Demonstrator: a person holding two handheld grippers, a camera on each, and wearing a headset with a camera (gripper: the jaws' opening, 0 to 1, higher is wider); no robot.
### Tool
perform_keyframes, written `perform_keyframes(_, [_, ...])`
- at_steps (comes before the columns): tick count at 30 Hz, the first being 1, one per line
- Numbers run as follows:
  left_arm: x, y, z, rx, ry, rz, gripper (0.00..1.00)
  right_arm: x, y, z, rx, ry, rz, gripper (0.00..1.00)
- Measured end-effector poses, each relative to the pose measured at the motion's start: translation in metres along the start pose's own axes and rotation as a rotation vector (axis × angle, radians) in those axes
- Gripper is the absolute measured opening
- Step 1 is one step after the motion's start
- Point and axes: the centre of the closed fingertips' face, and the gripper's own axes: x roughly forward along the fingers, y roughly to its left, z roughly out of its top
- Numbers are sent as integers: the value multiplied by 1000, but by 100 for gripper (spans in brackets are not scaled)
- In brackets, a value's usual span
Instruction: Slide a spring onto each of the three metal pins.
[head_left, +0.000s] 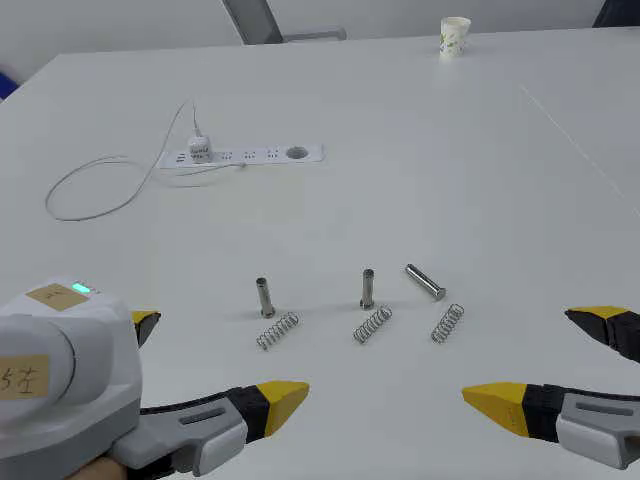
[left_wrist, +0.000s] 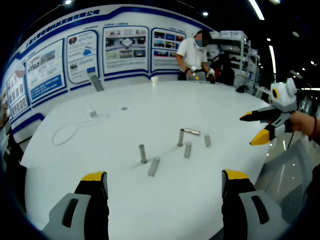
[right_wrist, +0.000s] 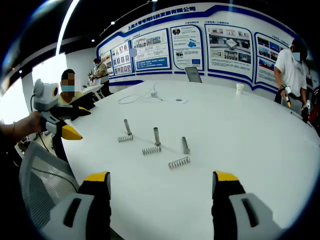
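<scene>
Two metal pins stand upright on the white table (head_left: 420, 170): the left pin (head_left: 265, 297) and the middle pin (head_left: 367, 288). A third pin (head_left: 425, 282) lies on its side at the right. Just in front of each lies a loose spring: left spring (head_left: 277, 331), middle spring (head_left: 372, 325), right spring (head_left: 447, 322). My left gripper (head_left: 215, 362) hovers open near the table's front, left of the springs. My right gripper (head_left: 545, 358) is open at the lower right. Both hold nothing. The left gripper view looks over the pins (left_wrist: 143, 153) and springs (left_wrist: 154, 166) between its yellow tips.
A white power strip (head_left: 245, 155) with a plugged charger and looped cable (head_left: 90, 190) lies further back on the left. A paper cup (head_left: 455, 37) stands at the far edge. A person (left_wrist: 192, 52) stands beyond the table; another person (right_wrist: 70, 85) sits beside it.
</scene>
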Motion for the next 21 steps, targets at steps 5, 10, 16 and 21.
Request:
perform_keyframes(5, [-1, -2, -2, -12, -1, -6, 96, 2, 3, -2, 10, 1, 3, 85])
perform_keyframes(10, [0, -1, -5, -14, 4, 0, 95, 3, 5, -3, 5, 9, 9, 83])
perform_keyframes(16, [0, -2, -6, -20, 5, 0, 95, 3, 6, -2, 14, 7, 14, 81])
perform_keyframes(21, [0, -2, -5, -19, 2, -2, 95, 2, 6, -4, 14, 13, 15, 81])
